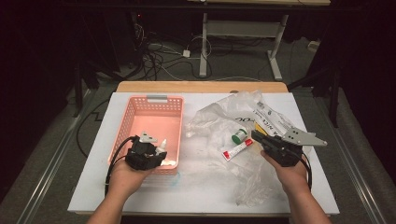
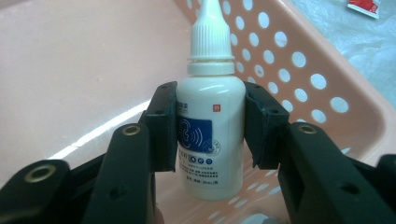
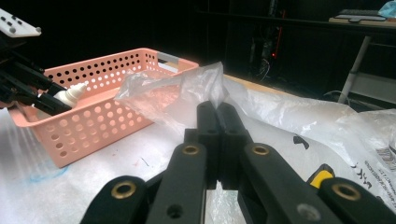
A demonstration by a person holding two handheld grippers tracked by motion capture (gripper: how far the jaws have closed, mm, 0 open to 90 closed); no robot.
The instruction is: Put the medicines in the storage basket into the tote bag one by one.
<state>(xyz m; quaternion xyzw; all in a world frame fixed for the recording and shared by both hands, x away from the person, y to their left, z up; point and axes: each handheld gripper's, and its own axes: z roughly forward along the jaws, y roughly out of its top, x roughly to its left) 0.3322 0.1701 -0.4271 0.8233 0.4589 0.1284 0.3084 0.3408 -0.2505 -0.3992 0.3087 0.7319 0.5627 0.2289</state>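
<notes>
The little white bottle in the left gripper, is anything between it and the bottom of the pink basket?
Nothing visible. The left gripper clamps the white dropper bottle already inside the pink basket, past its holed wall. Below the bottle there is only bare basket floor.

Counts, all placed rel. to the basket: 1 pink perforated basket (image 1: 140, 122); 1 white dropper bottle (image 2: 211, 116) inside it, over its near end; 1 clear plastic bag (image 1: 219, 119) right of it; 1 green-capped jar (image 1: 239, 136) and 1 red-and-white tube (image 1: 237, 150) further right; 2 grippers.
</notes>
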